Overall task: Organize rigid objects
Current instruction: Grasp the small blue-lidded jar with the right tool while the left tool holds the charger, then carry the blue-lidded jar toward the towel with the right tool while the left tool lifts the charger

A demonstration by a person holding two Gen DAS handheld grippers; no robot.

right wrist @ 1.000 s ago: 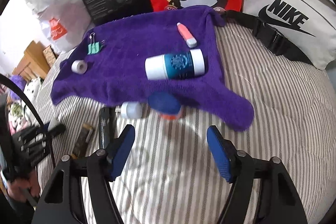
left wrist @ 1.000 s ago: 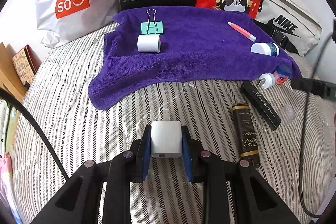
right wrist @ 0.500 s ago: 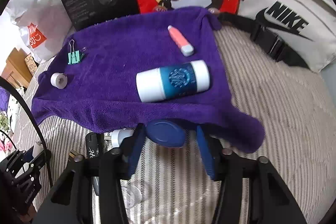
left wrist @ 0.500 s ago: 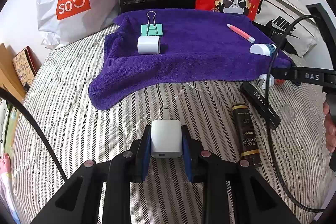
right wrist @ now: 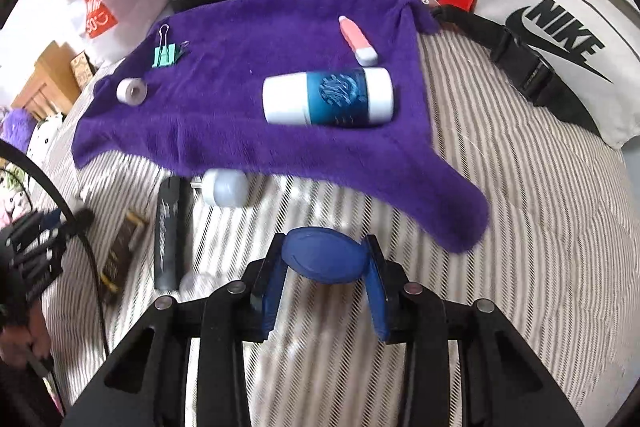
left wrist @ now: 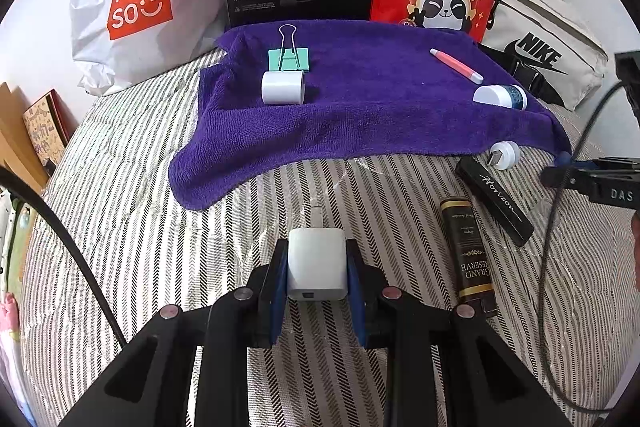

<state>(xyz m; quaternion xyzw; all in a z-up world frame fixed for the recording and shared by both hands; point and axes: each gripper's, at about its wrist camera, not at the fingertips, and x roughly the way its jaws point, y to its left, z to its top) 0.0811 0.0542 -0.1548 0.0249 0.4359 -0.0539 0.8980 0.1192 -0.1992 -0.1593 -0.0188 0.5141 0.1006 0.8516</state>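
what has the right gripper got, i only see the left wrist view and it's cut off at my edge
Observer: The right gripper has a round blue lid between its jaws. They have just been closing, and the pads touch it on both sides.
Operator: is it over the towel
Observer: No. Striped bedding shows around it, and the purple towel edge lies just beyond.
Operator: and the white thing on the towel near it
Observer: That is a bottle lying on its side, white at both ends, with a teal band bearing an emblem.
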